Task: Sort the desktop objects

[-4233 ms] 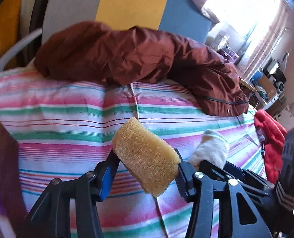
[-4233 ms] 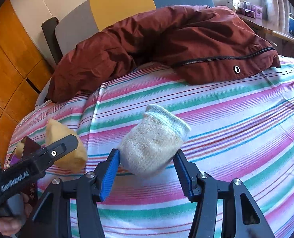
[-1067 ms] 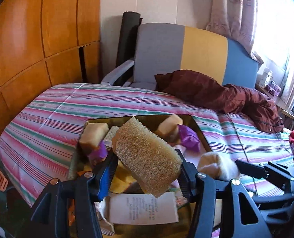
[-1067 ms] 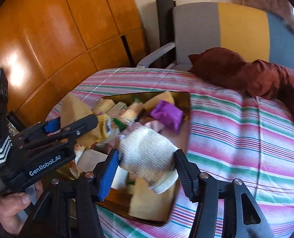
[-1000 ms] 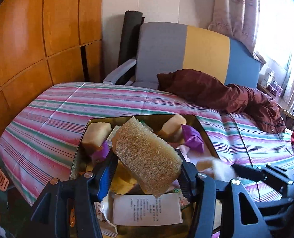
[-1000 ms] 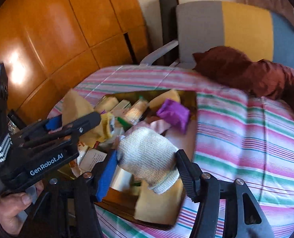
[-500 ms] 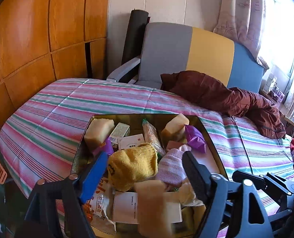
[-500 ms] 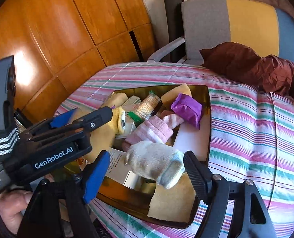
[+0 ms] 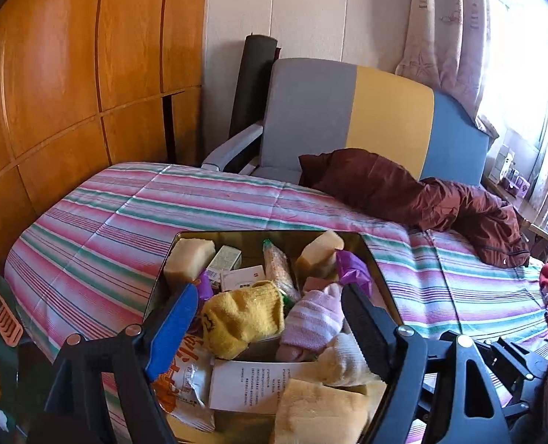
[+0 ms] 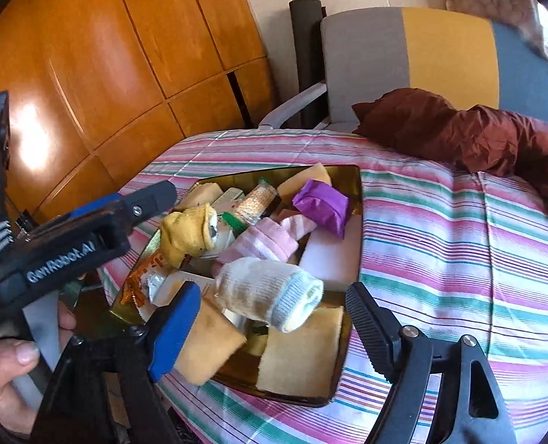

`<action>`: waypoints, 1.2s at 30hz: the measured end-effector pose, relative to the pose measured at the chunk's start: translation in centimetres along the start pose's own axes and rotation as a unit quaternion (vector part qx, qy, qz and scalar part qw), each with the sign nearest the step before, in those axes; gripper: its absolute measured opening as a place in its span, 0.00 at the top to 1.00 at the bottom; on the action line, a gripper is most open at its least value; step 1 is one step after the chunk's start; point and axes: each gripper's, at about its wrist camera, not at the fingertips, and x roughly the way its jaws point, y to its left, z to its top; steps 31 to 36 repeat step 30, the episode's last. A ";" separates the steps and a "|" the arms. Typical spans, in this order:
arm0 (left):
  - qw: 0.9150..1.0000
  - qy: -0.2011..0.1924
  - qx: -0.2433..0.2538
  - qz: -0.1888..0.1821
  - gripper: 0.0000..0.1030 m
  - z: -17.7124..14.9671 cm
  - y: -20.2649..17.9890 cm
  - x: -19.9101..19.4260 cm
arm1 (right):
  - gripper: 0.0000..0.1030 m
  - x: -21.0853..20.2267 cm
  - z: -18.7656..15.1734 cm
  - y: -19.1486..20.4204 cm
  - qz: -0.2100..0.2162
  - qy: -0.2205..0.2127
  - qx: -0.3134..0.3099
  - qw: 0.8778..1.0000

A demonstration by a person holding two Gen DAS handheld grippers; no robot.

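Observation:
A dark gold tray (image 9: 375,259) (image 10: 357,199) full of items lies on the striped bedspread. Both grippers are open and empty above its near end. My left gripper (image 9: 270,323) hovers over a yellow sock (image 9: 242,318) and a pink striped sock (image 9: 312,320). The yellow sponge (image 9: 320,412) lies at the tray's near edge. My right gripper (image 10: 274,327) frames the white sock (image 10: 270,294), which lies free on the pile in the tray, with sponges (image 10: 303,355) below. The left gripper's body (image 10: 74,240) shows at the left of the right wrist view.
The tray also holds a purple packet (image 10: 322,205), small boxes (image 9: 242,277), a snack bag (image 9: 181,381) and a paper leaflet (image 9: 248,384). A brown jacket (image 9: 422,196) lies at the bed's far side before a grey-yellow-blue chair (image 9: 348,114). Wood panelling (image 9: 70,74) stands left.
Both grippers carried their loads from the bed to the tray, then opened. The yellow sponge dropped from the left gripper and the white sock from the right into the tray.

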 end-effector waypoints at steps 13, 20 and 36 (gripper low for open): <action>0.999 -0.005 0.031 0.041 0.21 0.0 -4.2 -1.9 | 0.21 -2.7 -1.0 -1.4 -0.033 -0.025 0.010 0.999; 0.996 -0.031 0.074 0.050 0.24 -1.2 -7.0 -3.3 | 0.21 -3.0 -1.8 -2.3 -0.034 -0.027 0.022 0.999; 0.997 -0.020 0.080 0.004 0.45 -1.1 -7.5 -4.3 | 0.21 -3.2 -1.8 -2.1 -0.035 -0.032 0.018 0.999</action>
